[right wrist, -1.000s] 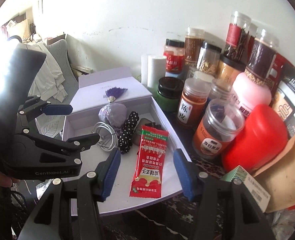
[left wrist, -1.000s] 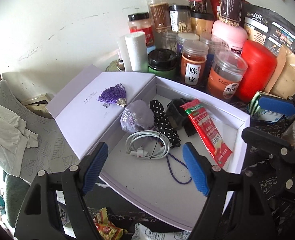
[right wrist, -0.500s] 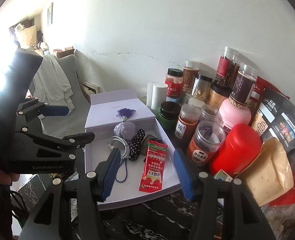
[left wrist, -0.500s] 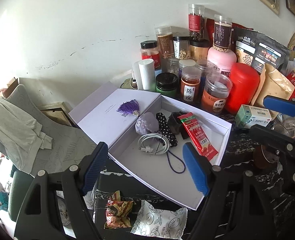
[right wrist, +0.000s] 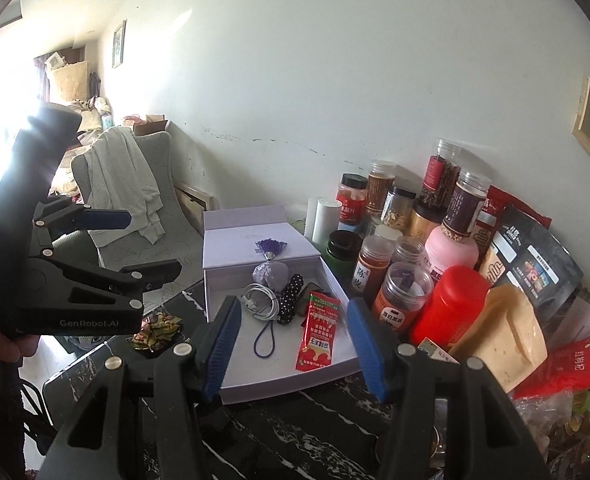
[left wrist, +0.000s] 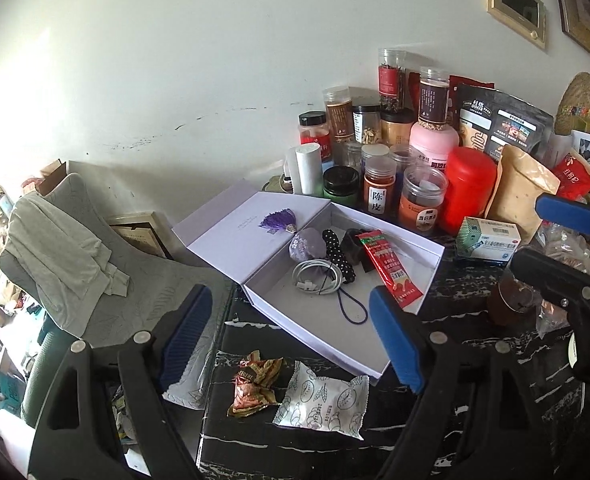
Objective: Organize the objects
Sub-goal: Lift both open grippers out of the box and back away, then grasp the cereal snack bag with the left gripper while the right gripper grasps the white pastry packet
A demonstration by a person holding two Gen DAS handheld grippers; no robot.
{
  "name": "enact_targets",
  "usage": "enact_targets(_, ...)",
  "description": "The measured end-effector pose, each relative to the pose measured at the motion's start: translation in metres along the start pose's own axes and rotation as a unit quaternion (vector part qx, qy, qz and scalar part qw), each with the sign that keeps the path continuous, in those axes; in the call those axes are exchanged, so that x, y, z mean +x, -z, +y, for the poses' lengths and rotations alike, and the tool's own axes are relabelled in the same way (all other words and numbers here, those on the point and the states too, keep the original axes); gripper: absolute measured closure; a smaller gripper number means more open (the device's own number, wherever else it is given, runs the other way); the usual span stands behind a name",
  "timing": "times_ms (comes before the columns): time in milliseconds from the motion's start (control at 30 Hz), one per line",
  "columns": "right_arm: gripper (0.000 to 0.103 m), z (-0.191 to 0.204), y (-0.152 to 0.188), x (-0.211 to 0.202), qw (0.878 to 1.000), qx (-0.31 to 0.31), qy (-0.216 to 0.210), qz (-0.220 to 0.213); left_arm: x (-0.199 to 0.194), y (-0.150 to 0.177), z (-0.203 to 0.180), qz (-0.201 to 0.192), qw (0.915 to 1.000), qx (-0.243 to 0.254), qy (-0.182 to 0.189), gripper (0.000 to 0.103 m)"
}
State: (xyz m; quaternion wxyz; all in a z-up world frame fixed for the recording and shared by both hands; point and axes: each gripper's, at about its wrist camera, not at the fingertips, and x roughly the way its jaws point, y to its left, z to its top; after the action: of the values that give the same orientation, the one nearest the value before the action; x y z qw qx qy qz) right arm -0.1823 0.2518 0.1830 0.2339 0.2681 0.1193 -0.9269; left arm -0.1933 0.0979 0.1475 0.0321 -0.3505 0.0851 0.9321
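An open lavender gift box [left wrist: 327, 336] [right wrist: 255, 376] lies on the black marble table. Inside it are a purple sachet [left wrist: 305, 245], a coiled white cable [left wrist: 317, 276], a black polka-dot pouch [left wrist: 337, 254], a red snack packet [left wrist: 389, 268] [right wrist: 319, 330] and a dark blue cord loop [left wrist: 353, 312]. My left gripper [left wrist: 289, 294] hangs above the box's near corner, its jaws opening with nothing between them. My right gripper [right wrist: 293, 304] hovers over the box's near side, open and empty. Each gripper shows in the other's view, the left gripper [right wrist: 149, 244] and the right gripper [left wrist: 531, 230].
Jars, a red canister [left wrist: 467, 188] and food bags crowd the wall behind and right of the box. A crumpled candy wrapper [left wrist: 255, 384] and a white patterned packet [left wrist: 323, 400] lie on the table in front. A grey chair [left wrist: 95, 264] with a garment stands left of the table.
Both grippers have drawn back and up from the box, so it looks smaller. The candy wrapper and the white packet have come into the left wrist view. The left jaws stand slightly wider.
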Motion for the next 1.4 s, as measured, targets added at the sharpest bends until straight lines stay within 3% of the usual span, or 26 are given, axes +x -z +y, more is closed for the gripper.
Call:
enact_targets(567, 0.043, 0.04, 0.035, -0.042, 0.999, -0.016, -0.032, -0.008, -0.068, 0.058, 0.011, -0.007, 0.9994, -0.017, -0.029, 0.017)
enact_targets(1067, 0.043, 0.068, 0.081, -0.027, 0.997, -0.016, -0.069, 0.031, -0.065, 0.117, 0.021, 0.02, 0.9984, -0.043, -0.031, 0.017)
enact_targets(1400, 0.042, 0.083, 0.108, 0.006, 0.993, -0.016, -0.092, 0.067, -0.041, 0.147, 0.023, 0.029, 0.9988, -0.04, 0.002, 0.017)
